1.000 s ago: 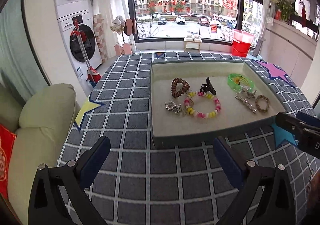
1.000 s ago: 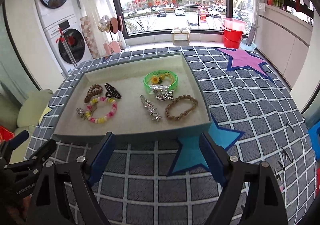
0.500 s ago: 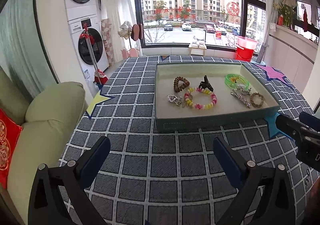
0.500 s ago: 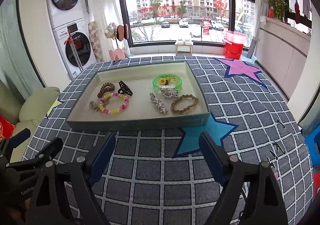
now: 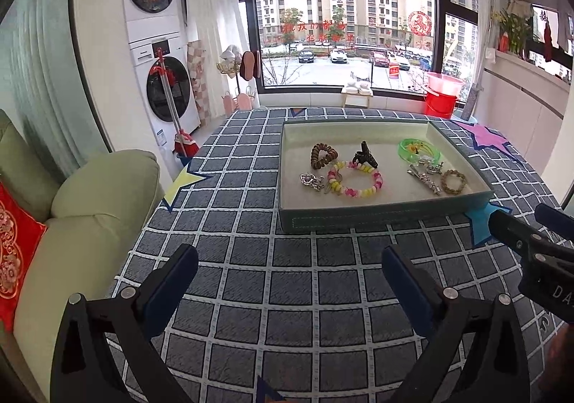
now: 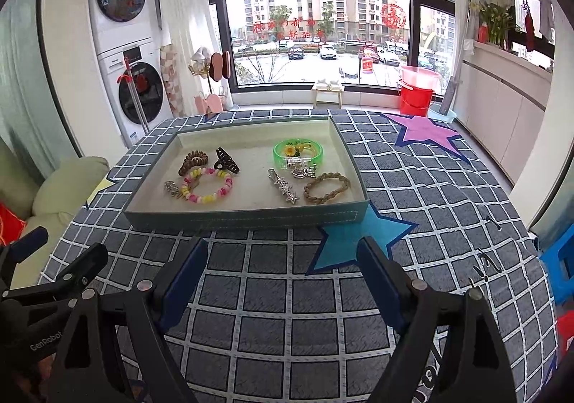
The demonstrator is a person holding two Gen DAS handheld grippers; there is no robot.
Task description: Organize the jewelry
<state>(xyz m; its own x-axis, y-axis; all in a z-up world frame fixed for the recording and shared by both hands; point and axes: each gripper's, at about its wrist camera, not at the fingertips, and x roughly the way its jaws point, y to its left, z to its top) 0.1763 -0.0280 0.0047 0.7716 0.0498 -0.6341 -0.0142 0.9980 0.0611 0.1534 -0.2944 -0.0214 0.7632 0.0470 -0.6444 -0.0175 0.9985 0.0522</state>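
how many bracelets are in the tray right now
3. Beaded bracelet lies left of centre, green bangle toward the back right, braided bracelet at front right of the tray. None seems hidden.

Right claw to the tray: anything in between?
No objects: only bare checked cloth and part of a blue star lie between the right claw and the tray, seen in the right wrist view.

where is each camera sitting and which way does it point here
Left wrist: on the left gripper, looking forward over the checked cloth at the tray off to its right; its open fingers show, plus the right gripper at the right edge.
Right wrist: on the right gripper, facing the tray almost head on; its open fingers show, the left gripper at lower left.
Both share the tray, bead bracelet, window, washing machines.
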